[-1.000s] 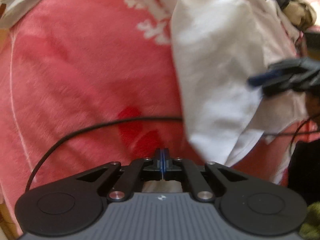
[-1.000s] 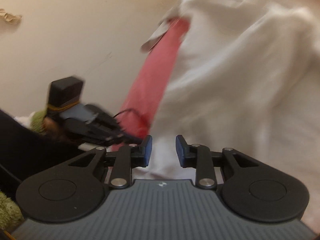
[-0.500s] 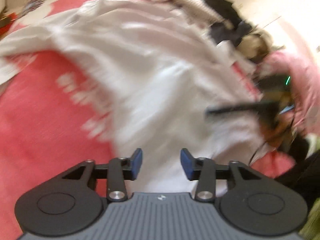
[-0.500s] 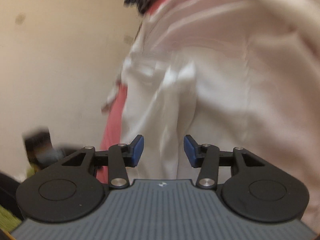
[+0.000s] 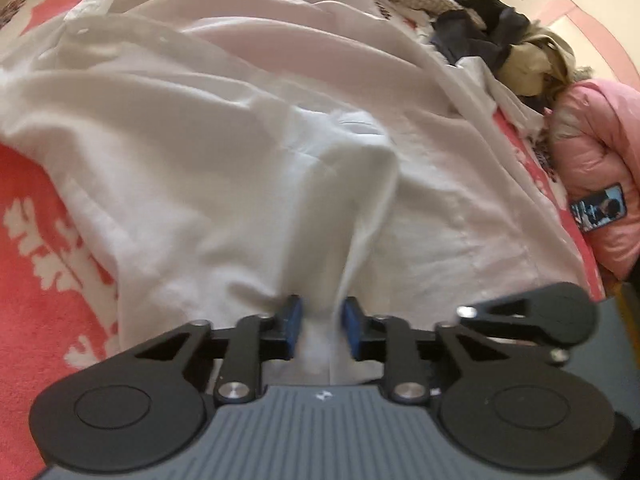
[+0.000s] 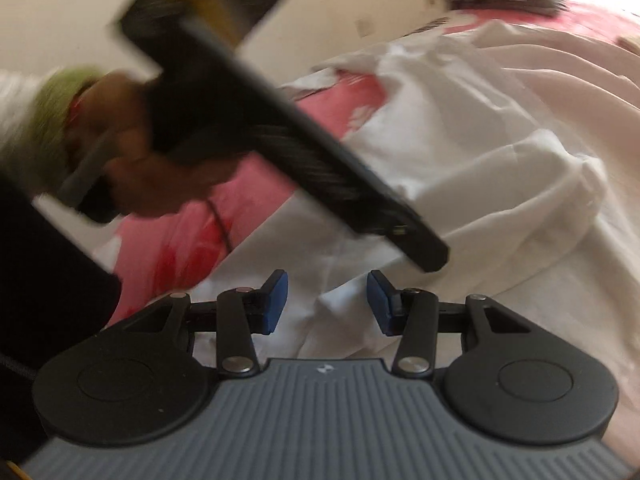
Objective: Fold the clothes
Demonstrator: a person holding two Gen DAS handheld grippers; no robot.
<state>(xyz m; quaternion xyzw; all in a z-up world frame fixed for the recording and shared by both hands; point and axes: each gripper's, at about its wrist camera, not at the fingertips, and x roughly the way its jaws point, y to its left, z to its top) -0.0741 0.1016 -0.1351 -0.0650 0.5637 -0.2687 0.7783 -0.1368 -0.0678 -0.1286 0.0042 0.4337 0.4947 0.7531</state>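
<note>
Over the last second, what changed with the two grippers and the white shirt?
The left gripper was shut on white fabric a second ago, let go, and now stands open around a raised fold of the white shirt. The shirt, then hanging bunched, now lies spread on the pink blanket. In the right wrist view the left gripper has swung in close. The right gripper stayed open, now slightly wider, over the shirt's edge.

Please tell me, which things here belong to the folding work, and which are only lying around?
Belonging to the job:
- crumpled white cotton shirt
- left gripper, a fold of shirt between its blue pads
- right gripper, open

Only lying about:
- pink-red fleece blanket with white flowers
- puffy pink jacket
- heap of dark clothes
</note>
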